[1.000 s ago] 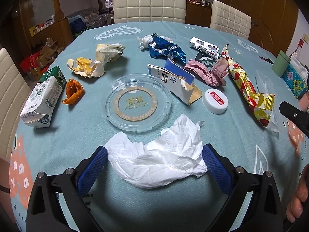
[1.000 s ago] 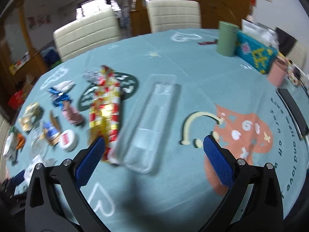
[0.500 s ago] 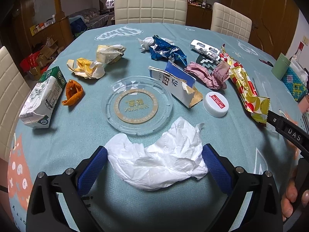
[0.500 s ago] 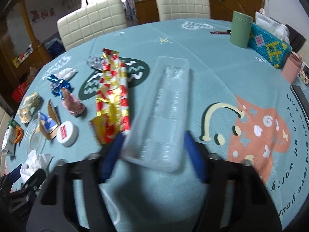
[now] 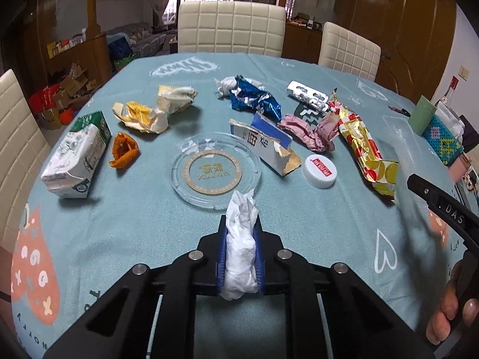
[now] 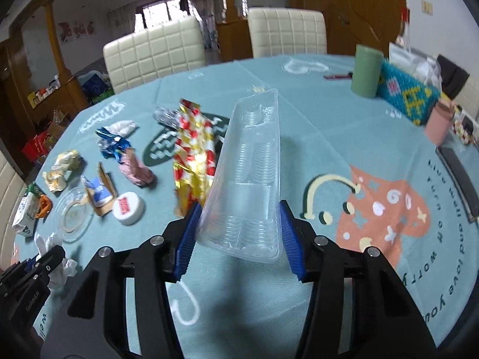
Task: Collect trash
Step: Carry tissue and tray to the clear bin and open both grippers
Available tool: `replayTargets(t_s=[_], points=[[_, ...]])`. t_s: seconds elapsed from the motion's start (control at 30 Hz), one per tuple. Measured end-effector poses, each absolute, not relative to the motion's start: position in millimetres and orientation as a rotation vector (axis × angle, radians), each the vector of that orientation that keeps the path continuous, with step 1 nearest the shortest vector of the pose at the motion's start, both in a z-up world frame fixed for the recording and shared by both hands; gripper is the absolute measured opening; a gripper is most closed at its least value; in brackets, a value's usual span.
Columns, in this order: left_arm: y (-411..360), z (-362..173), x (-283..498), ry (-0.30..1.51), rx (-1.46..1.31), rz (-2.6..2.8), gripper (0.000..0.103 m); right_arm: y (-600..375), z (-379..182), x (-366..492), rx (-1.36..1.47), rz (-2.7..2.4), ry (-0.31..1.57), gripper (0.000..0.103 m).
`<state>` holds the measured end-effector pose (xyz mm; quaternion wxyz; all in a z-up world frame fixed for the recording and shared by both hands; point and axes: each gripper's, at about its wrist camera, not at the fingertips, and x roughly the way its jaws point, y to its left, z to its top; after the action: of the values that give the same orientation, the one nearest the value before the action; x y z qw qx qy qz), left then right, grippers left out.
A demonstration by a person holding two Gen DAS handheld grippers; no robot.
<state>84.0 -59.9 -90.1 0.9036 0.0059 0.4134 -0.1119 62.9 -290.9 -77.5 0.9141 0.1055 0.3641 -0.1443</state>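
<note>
On the bench [image 5: 149, 224]: one white tissue [image 5: 241, 248], one clear plastic tray [image 6: 251, 179], one glass ashtray [image 5: 215, 173], one milk carton [image 5: 76, 155], one white cap [image 5: 318, 170], one torn blue box [image 5: 266, 146], one red-and-gold wrapper [image 5: 362, 143], one blister pack [image 5: 307, 95], two cups [image 6: 366, 71] [image 6: 438, 122], three chairs [image 5: 230, 27].

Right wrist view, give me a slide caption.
Right claw clamps a clear plastic tray above the littered teal tablecloth.

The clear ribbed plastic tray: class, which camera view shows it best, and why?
The right wrist view: the clear ribbed plastic tray fills the centre, tilted up off the table and clamped between the right gripper pads. The left wrist view shows only a faint, see-through strip of it at the right edge.
</note>
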Motion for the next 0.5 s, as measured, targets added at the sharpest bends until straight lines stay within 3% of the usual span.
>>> replayTargets(t_s=[0.5], points=[[5.5, -58.2, 55.6, 0.703, -0.055, -0.150, 0.014, -161.6, -42.8, 67.7, -0.029, 0.078, 0.654, 0.053]])
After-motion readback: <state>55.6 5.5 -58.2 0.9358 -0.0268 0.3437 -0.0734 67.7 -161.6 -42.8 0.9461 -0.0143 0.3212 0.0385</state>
